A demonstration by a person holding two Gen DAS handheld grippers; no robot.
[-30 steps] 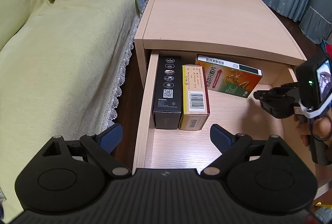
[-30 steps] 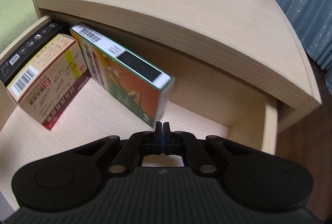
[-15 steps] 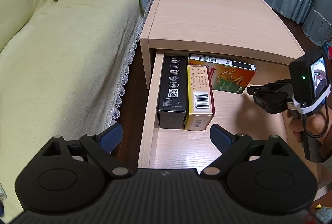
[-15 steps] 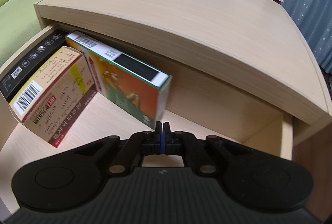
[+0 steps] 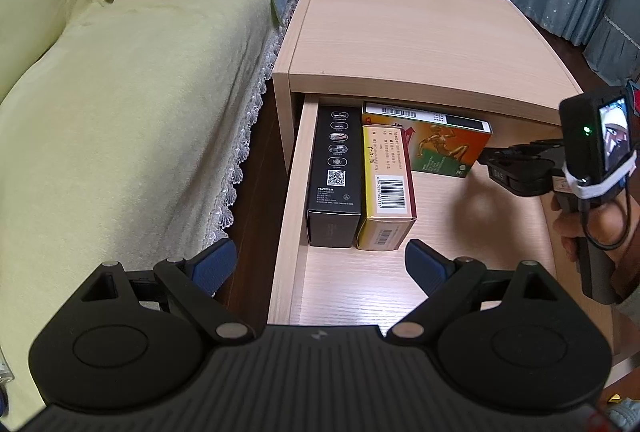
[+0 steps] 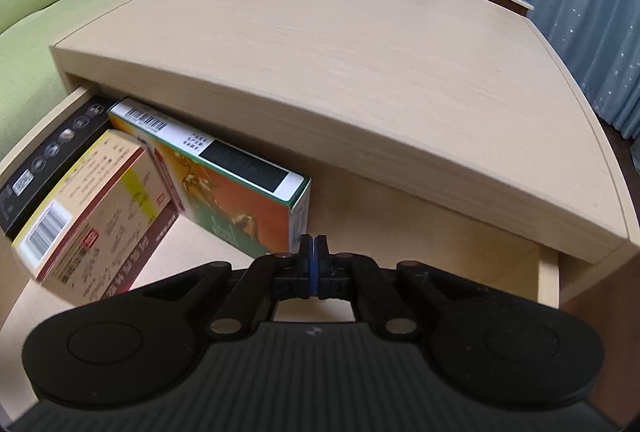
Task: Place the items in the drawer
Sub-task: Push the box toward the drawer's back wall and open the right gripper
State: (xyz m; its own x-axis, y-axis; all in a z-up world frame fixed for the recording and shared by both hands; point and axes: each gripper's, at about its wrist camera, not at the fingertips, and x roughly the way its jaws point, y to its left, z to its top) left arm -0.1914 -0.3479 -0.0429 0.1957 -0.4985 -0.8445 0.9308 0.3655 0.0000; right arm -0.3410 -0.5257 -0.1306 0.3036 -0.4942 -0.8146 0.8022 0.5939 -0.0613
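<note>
Your left gripper (image 5: 320,264) hangs with its fingers spread wide over the drawer (image 5: 288,216) front. Your right gripper (image 6: 313,260) is pinched together on nothing, just beside the orange-green box (image 5: 440,148) at the back edge. The black box (image 5: 336,172) hugs the left wall, touching the yellow box (image 5: 386,184).

My open drawer (image 5: 352,292) of pale wood carries three boxes on its floor. A black box (image 5: 335,176) lies along the left wall with a yellow box (image 5: 390,184) touching its right side. An orange-and-green box (image 5: 436,144) stands on edge across the back, behind the yellow one.
</note>
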